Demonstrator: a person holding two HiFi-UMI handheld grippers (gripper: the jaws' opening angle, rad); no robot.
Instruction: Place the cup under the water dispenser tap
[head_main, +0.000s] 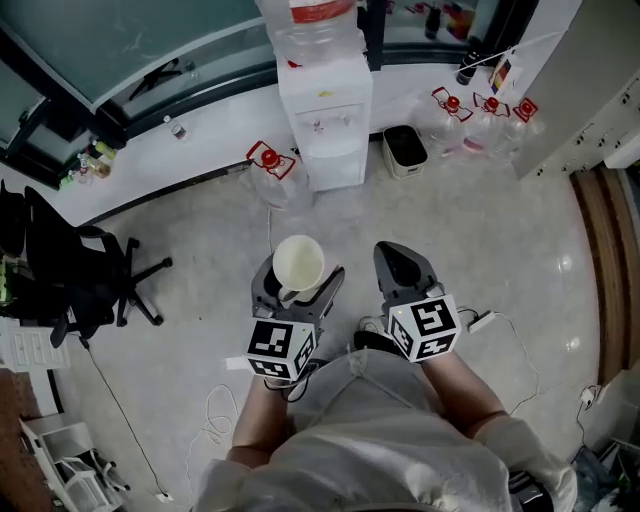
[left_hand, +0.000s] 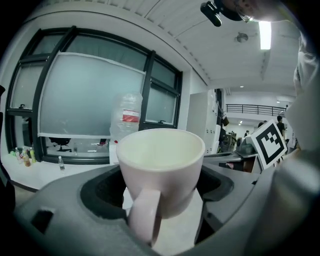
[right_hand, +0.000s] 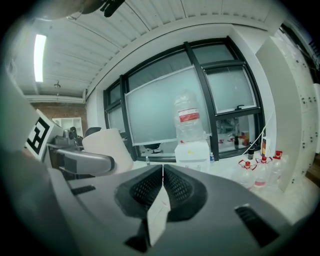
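While in left tongs (head_main: 298, 288), plain cup (head_main: 298, 262).

head view — steeply down from overhead | both gripper views — low, facing forward | all share water dispenser (head_main: 323, 120)

The pale grey floor (head_main: 200, 250) carried a white water dispenser (head_main: 325, 125), with a black bin (head_main: 405, 150) just beside it. A clear red-capped jug (head_main: 272, 175) and a black swivel chair (head_main: 80, 280) also stood there.

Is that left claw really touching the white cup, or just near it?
Touching. The left gripper view shows the cup wedged between the jaws of the left gripper, both pressing its sides.
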